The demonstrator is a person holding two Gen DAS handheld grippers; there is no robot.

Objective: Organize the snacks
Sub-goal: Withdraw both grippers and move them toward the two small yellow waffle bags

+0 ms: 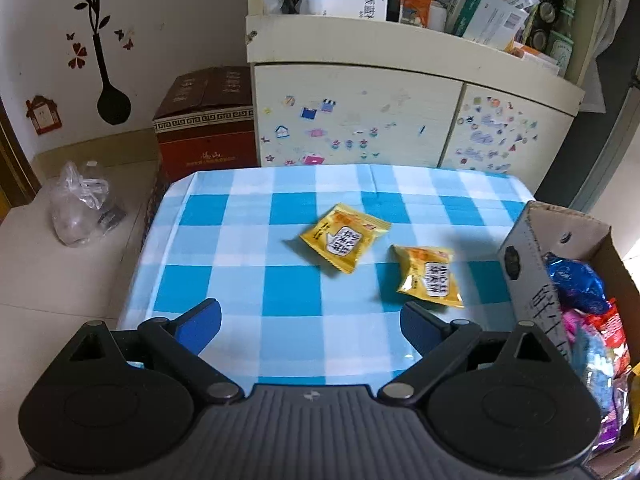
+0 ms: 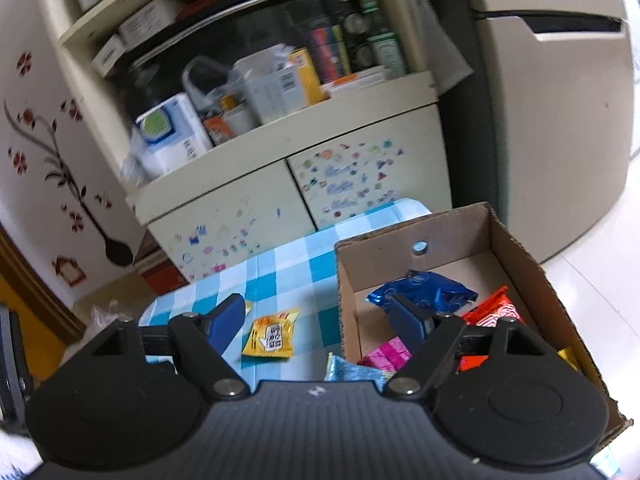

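Checked tablecloth (image 1: 248, 240), two yellow snack packets (image 1: 345, 237) (image 1: 430, 277), one cardboard box (image 1: 524, 264), both tools (image 1: 310, 322) (image 2: 320, 320) released, empty.

1. Your left wrist camera looks steeply down, close over the checked tablecloth (image 1: 248, 240), facing the cupboard (image 1: 360, 120).
2. Your right wrist camera sits tilted above the cardboard box (image 2: 520, 248).
3. Both views share the cloth, box and cupboard.

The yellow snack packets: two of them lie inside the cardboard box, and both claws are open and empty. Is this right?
Not quite. The left wrist view shows both yellow snack packets on the checked tablecloth, outside the cardboard box. Both claws are open and empty.
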